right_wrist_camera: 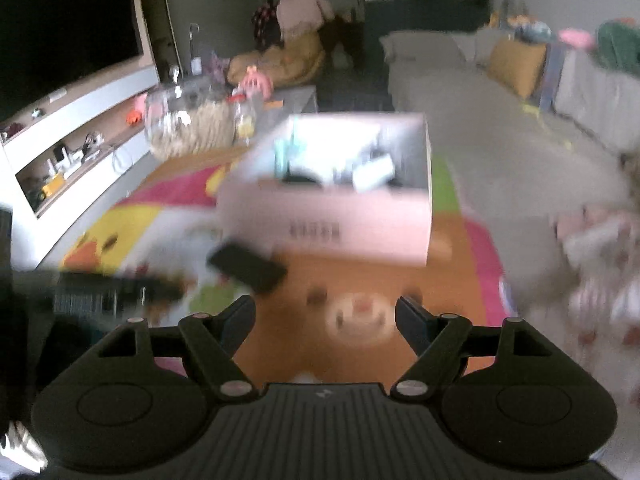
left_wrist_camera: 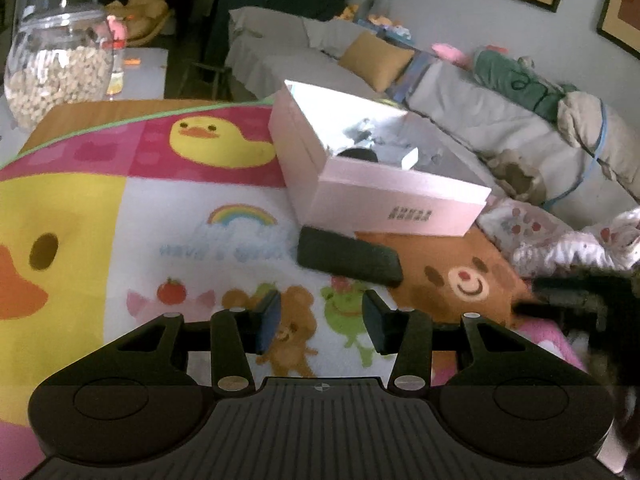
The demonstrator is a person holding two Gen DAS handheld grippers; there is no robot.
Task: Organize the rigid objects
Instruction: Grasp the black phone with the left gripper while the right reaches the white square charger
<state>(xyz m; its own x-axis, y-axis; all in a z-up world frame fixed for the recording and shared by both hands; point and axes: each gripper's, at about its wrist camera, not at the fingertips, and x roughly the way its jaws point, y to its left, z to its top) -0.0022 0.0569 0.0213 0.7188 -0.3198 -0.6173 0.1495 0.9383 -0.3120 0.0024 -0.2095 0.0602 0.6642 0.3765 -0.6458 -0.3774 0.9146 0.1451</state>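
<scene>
Left black two-finger gripper [left_wrist_camera: 320, 320] is sitting low-centre in its view w/ jaws apart, nothing btwn them, hovering over the cartoon-print play mat w/ yellow ducks, bears and frog [left_wrist_camera: 132, 216]. Flat black rectangular case [left_wrist_camera: 348, 258] is lying on the mat just above the fingertips, centre frame, right beside the near side of the open pale pink cardboard box [left_wrist_camera: 384, 200]. Box is holding assorted small items, too blurred to ID. Clear glass jar of beige pellets [left_wrist_camera: 56, 68] is standing upper left. Right black two-finger gripper [right_wrist_camera: 325, 318] is also spread wide & empty in its blurred view, over the orange bear patch; case [right_wrist_camera: 248, 266] is showing left of centre, box [right_wrist_camera: 332, 220] mid-frame.
</scene>
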